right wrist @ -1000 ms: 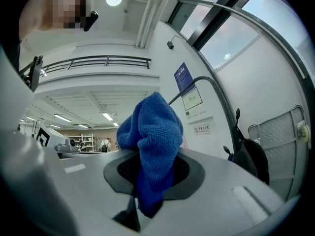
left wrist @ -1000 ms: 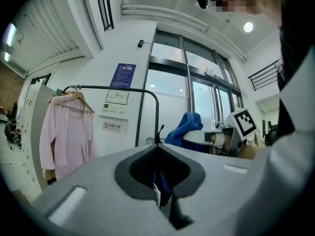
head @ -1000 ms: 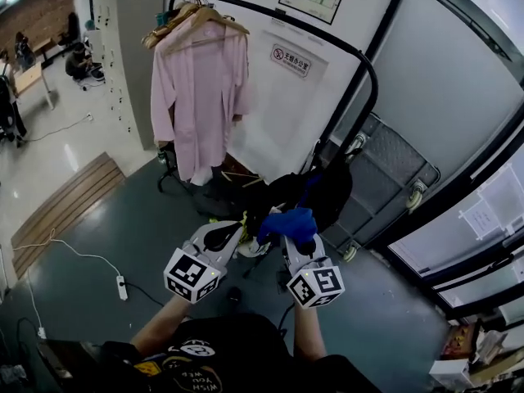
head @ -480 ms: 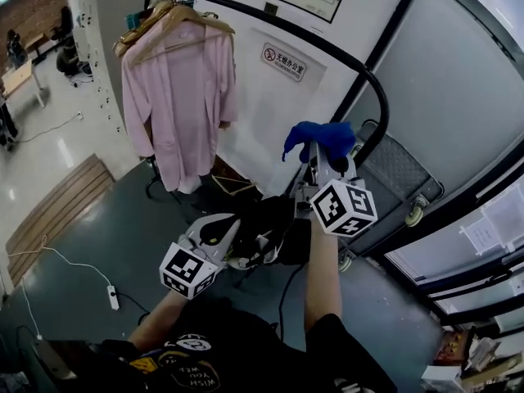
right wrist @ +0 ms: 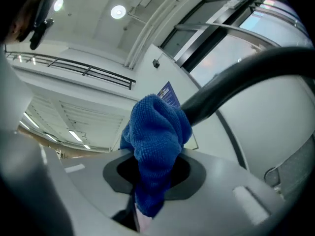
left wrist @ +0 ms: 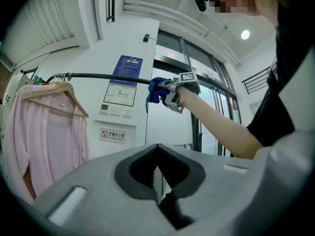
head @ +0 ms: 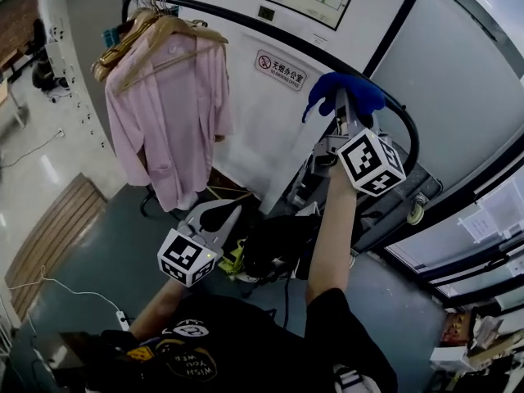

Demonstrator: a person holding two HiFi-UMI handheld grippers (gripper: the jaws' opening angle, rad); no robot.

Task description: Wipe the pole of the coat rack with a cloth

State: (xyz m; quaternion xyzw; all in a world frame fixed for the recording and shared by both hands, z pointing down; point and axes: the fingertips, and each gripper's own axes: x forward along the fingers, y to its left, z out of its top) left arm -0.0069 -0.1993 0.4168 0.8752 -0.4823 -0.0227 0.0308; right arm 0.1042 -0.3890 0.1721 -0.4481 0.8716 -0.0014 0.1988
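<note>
The coat rack's black pole (head: 399, 119) runs along the white wall (head: 246, 113) and bends downward at its right end. A pink garment (head: 168, 129) on wooden hangers (head: 164, 31) occupies the far left section, which leaves the right section bare and accessible for wiping. The right gripper (head: 342, 109) is held high on an outstretched arm. Its jaws are clamped on the lower part of the blue cloth (head: 344, 92), so the free upper bunch projects ahead of the jaws and forms a pad. In the right gripper view this bunch (right wrist: 155, 132) lies against the pole (right wrist: 236, 80) just before the bend. Contact therefore appears established and the wiping stroke appears to be at its start. The left gripper (head: 214, 219) is held low and well apart from the pole. Its jaws are drawn together with nothing between them, which suggests it is parked clear of the working arm.
</note>
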